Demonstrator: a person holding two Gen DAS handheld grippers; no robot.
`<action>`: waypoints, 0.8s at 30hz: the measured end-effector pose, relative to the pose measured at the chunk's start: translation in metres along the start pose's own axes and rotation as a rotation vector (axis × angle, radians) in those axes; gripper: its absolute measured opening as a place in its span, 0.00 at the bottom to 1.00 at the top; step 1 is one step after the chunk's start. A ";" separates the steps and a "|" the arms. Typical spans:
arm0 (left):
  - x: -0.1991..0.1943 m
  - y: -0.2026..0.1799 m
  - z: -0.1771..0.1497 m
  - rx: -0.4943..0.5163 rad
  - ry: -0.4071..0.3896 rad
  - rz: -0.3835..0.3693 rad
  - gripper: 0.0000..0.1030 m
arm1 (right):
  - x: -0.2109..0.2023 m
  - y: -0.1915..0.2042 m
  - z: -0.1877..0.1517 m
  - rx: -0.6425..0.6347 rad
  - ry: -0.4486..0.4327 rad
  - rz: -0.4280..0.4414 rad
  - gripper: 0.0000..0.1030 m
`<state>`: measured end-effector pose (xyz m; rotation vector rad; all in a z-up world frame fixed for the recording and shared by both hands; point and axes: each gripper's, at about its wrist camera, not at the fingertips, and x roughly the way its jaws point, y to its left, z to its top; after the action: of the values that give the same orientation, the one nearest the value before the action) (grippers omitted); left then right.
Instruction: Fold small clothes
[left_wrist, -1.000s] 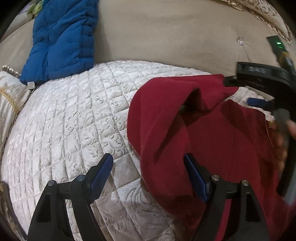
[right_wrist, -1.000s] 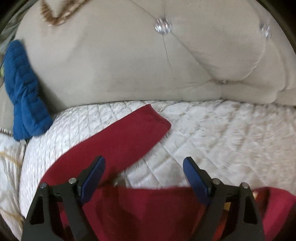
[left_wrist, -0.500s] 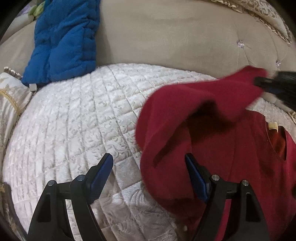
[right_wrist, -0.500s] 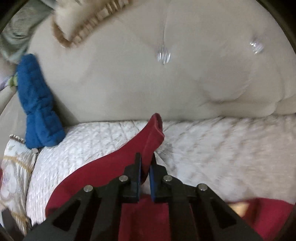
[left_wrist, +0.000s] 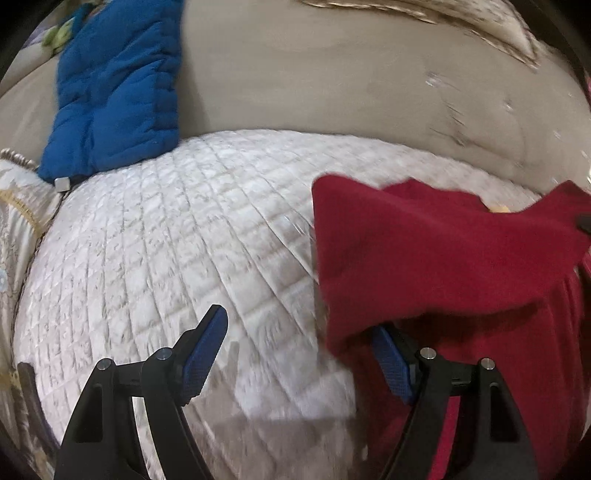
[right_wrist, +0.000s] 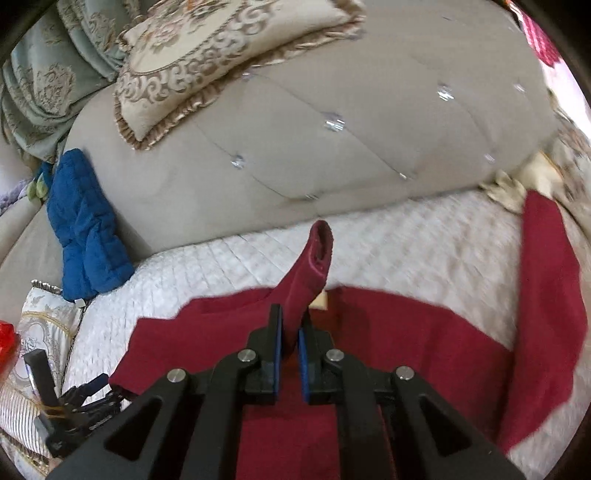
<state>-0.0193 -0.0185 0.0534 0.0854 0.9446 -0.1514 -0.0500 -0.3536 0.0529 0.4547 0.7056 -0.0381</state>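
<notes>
Right gripper (right_wrist: 290, 343) is clamping the red garment's sleeve (right_wrist: 306, 273), folding it inward; left gripper (left_wrist: 299, 354) is gaping beside it; release over the torso next.

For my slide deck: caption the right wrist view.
Right gripper pinches the dark red knit garment's sleeve, lifting it over the white quilted cushion.

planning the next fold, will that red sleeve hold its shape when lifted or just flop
Probably flops: the red sleeve pinched in the right gripper bends and its cuff sags open. It likely drapes too, as it hangs over the left gripper. Seems light.
</notes>
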 end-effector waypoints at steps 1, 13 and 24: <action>-0.007 0.000 -0.004 0.010 0.003 -0.010 0.56 | -0.003 -0.006 -0.006 0.009 0.006 -0.012 0.08; -0.026 0.029 0.002 -0.130 -0.052 0.005 0.56 | -0.033 -0.051 -0.050 0.047 0.025 -0.153 0.09; -0.005 -0.014 0.013 -0.063 -0.042 -0.053 0.56 | -0.072 -0.077 -0.039 0.037 -0.041 -0.293 0.50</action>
<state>-0.0145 -0.0335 0.0648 -0.0014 0.9097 -0.1720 -0.1437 -0.4156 0.0427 0.3813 0.7278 -0.3358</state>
